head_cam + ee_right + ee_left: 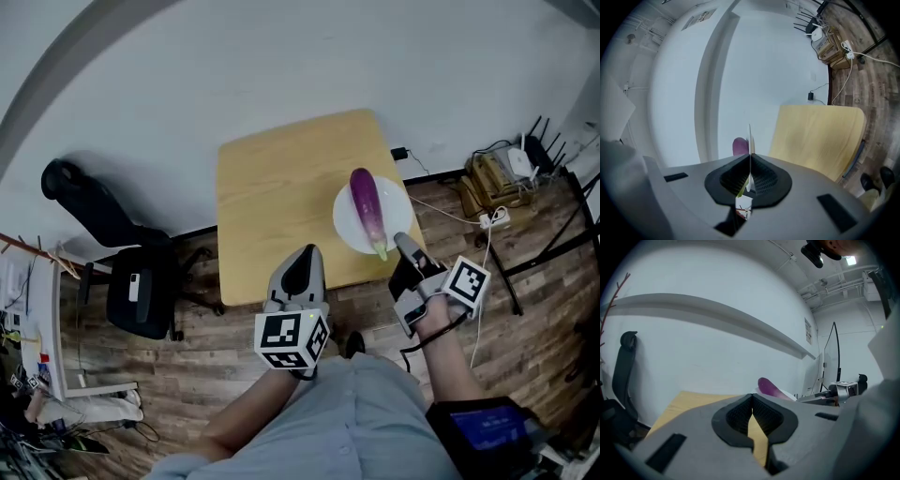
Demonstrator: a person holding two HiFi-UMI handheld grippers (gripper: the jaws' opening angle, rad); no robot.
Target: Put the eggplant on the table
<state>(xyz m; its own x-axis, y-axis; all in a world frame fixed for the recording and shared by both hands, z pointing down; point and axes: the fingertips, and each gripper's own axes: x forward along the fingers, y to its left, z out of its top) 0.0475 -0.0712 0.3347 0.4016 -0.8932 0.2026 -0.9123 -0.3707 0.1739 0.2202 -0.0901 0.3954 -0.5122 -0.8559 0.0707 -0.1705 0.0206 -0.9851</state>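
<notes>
Eggplant [367, 208] lies lengthwise on plate [347, 227], stem end towards the right gripper [403, 246], over the table's [272, 197] right side near the edge. Right jaws are clamped on the plate rim, next to the stem. Can't tell whether the plate rests on the table or is lifted.

Left gripper [302, 267] sits at the table's near edge, jaws together, empty.

Risks:
- A one-point rim pinch could let the plate pivot, so the eggplant rolls off and maybe over the table edge to the floor.
- The thin rim could slip out of the jaws.
- Left jaws must open first, or they'll just shove the eggplant.
</notes>
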